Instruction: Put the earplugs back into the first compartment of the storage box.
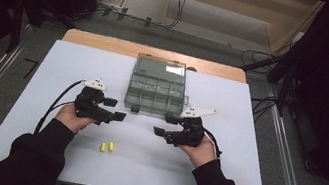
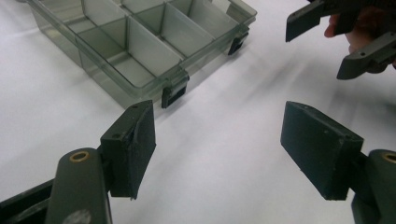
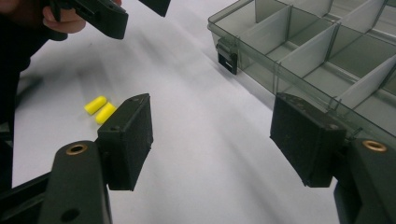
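Both hands hover low over the white tabletop (image 1: 39,102), nothing held. Left hand-held gripper (image 1: 117,109) has jaws spread wide and empty; right hand-held gripper (image 1: 163,125) likewise gaping, nothing between the pads. They face each other across bare paper.

Two yellow earplugs (image 1: 107,147) lie side by side near the front edge, between the forearms, nearer the left one. Clear compartment box (image 1: 156,93) sits open further back, lid up, compartments look empty.

Step, as I judge it: pre-grasp, no pick started. Next move probably calls for one gripper to swing back toward the person and drop over a single plug, closing gently since they are small and sit close together, then carrying it to a compartment.
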A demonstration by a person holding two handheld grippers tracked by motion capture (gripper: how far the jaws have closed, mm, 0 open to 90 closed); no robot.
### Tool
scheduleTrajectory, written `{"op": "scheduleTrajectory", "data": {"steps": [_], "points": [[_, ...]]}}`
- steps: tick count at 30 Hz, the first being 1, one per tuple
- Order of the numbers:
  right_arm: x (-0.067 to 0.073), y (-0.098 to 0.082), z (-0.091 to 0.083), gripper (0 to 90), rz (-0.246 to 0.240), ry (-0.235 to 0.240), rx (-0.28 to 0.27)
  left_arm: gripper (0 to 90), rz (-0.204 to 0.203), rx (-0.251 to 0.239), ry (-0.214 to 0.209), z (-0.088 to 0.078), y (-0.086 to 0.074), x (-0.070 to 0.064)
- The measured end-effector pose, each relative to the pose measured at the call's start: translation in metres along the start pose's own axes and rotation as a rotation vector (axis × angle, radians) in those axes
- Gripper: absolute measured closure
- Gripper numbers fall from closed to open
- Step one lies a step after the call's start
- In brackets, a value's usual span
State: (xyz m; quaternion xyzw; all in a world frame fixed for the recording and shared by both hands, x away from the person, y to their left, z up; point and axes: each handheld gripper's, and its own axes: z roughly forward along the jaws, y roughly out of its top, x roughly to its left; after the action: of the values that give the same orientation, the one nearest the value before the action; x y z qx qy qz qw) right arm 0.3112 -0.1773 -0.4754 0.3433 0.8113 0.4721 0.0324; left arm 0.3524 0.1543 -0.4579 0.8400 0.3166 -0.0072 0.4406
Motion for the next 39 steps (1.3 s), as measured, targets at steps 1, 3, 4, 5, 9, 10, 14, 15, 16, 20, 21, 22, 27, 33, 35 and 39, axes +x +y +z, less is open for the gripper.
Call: {"op": "scheduleTrajectory", "data": {"steps": [1,3,4,5,9,10,14,15,16,20,21,22,27,33,35,39], "points": [[0.000,-0.001,0.000,28.4,-0.001,0.001,0.004,26.7,0.002,-0.004,0.000,-0.001,-0.001,-0.001],[0.001,-0.001,0.000,28.4,-0.001,-0.001,0.010,26.7,0.004,0.006,0.000,-0.002,-0.003,-0.002],[0.001,-0.001,0.000,28.4,-0.005,-0.002,0.011,26.7,0.004,0.007,-0.001,-0.003,-0.005,-0.003],[0.002,-0.002,0.000,28.4,-0.012,0.002,0.012,26.7,0.006,0.009,-0.003,-0.003,-0.006,-0.003],[0.005,-0.002,0.001,28.4,-0.012,0.007,0.015,26.7,0.003,0.021,-0.007,-0.004,-0.010,-0.005],[0.006,-0.002,0.002,28.4,-0.014,0.009,0.019,26.7,0.007,0.026,-0.006,-0.005,-0.011,-0.006],[0.010,-0.001,0.004,28.3,-0.007,0.024,0.029,26.7,-0.001,0.019,-0.011,-0.009,-0.015,-0.008],[0.011,-0.001,0.005,28.4,-0.009,0.026,0.030,26.7,-0.001,0.022,-0.010,-0.010,-0.016,-0.009],[0.012,0.000,0.006,28.4,-0.012,0.026,0.033,26.7,0.001,0.023,-0.009,-0.011,-0.018,-0.009],[0.014,0.001,0.008,28.4,-0.020,0.029,0.049,26.7,-0.002,0.040,-0.016,-0.013,-0.023,-0.011],[0.015,0.001,0.009,28.4,-0.019,0.033,0.052,26.7,0.001,0.040,-0.015,-0.013,-0.024,-0.011],[0.015,0.001,0.010,28.4,-0.020,0.030,0.051,26.7,0.004,0.040,-0.010,-0.014,-0.024,-0.012],[0.017,0.003,0.013,28.3,-0.029,0.033,0.056,26.7,-0.004,0.037,-0.007,-0.018,-0.029,-0.012],[0.020,0.005,0.019,28.4,-0.034,0.050,0.068,26.8,-0.007,0.049,-0.006,-0.022,-0.034,-0.013],[0.021,0.006,0.021,28.4,-0.030,0.056,0.068,26.7,-0.006,0.047,-0.003,-0.024,-0.036,-0.014],[0.022,0.008,0.024,28.4,-0.052,0.054,0.070,26.8,-0.014,0.053,0.004,-0.028,-0.041,-0.014]]}}
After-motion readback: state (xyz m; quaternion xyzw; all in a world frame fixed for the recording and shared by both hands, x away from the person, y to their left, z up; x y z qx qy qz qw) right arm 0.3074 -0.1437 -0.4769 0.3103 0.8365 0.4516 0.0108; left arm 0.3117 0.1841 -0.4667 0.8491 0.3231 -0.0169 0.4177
